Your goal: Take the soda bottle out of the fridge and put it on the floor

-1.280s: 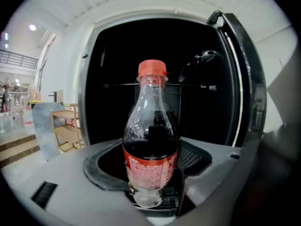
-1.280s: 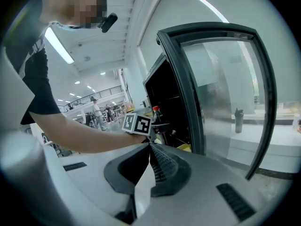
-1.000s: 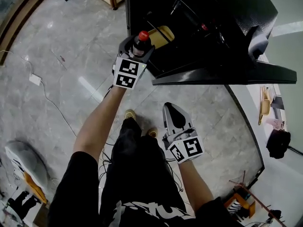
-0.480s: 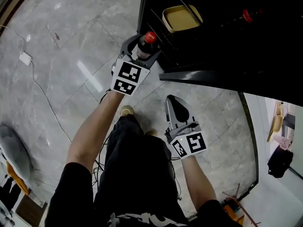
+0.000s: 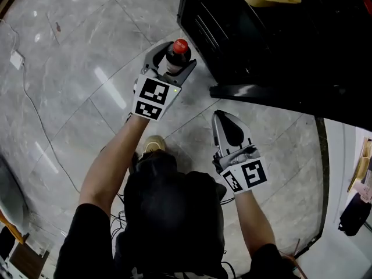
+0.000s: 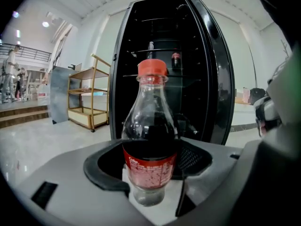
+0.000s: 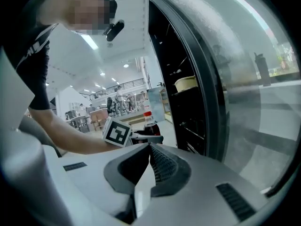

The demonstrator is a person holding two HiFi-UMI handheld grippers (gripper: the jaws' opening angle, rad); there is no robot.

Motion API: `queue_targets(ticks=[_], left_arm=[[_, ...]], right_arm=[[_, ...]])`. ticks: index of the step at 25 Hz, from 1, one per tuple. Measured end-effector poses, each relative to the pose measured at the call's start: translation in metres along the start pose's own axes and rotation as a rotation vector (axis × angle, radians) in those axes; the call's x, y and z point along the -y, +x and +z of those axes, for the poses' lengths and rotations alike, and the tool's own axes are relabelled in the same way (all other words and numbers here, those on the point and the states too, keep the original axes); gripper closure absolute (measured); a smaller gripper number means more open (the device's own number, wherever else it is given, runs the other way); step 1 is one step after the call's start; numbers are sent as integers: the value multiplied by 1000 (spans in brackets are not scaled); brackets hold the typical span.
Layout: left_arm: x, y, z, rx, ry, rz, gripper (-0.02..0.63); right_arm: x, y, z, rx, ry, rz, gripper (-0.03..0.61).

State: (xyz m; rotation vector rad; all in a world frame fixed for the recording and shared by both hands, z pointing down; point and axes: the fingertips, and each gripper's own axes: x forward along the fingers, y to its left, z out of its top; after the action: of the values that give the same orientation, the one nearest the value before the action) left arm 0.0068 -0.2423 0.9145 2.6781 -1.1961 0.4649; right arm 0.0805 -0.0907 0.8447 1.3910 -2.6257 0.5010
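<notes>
Grey marble floor [image 5: 70, 97] fills the head view, with the tall black fridge [image 5: 261, 45] open at top right. The left tongs [image 5: 172, 64] hold the red-capped clear plastic soda bottle [image 5: 179, 45] outside it, above the floor.

Left gripper view: jaws clamped on the bottle's labelled waist.

Right gripper view: right tongs [image 7: 150, 147] pressed together, empty.

Carrying step, I'd say. Next, lower it upright and let go.

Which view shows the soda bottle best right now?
Left gripper view: the soda bottle fills the centre, cap to label, clamped by the left gripper. Head view shows only its cap and shoulders from above; right gripper view shows it small, far off.
</notes>
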Motion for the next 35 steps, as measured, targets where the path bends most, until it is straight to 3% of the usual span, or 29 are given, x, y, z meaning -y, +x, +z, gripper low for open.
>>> queue_targets(ticks=[8, 14, 28, 35], left_arm=[[-21, 23, -128, -25, -27, 62, 301], [-28, 29, -179, -18, -41, 92, 301], [-27, 29, -180, 43, -11, 97, 301], [-25, 12, -141, 81, -11, 99, 301]], right_arm=[[24, 36, -101, 1, -17, 63, 554], [25, 50, -143, -11, -30, 118, 554], [38, 58, -162, -5, -23, 121, 554], [44, 54, -136, -18, -8, 91, 554]])
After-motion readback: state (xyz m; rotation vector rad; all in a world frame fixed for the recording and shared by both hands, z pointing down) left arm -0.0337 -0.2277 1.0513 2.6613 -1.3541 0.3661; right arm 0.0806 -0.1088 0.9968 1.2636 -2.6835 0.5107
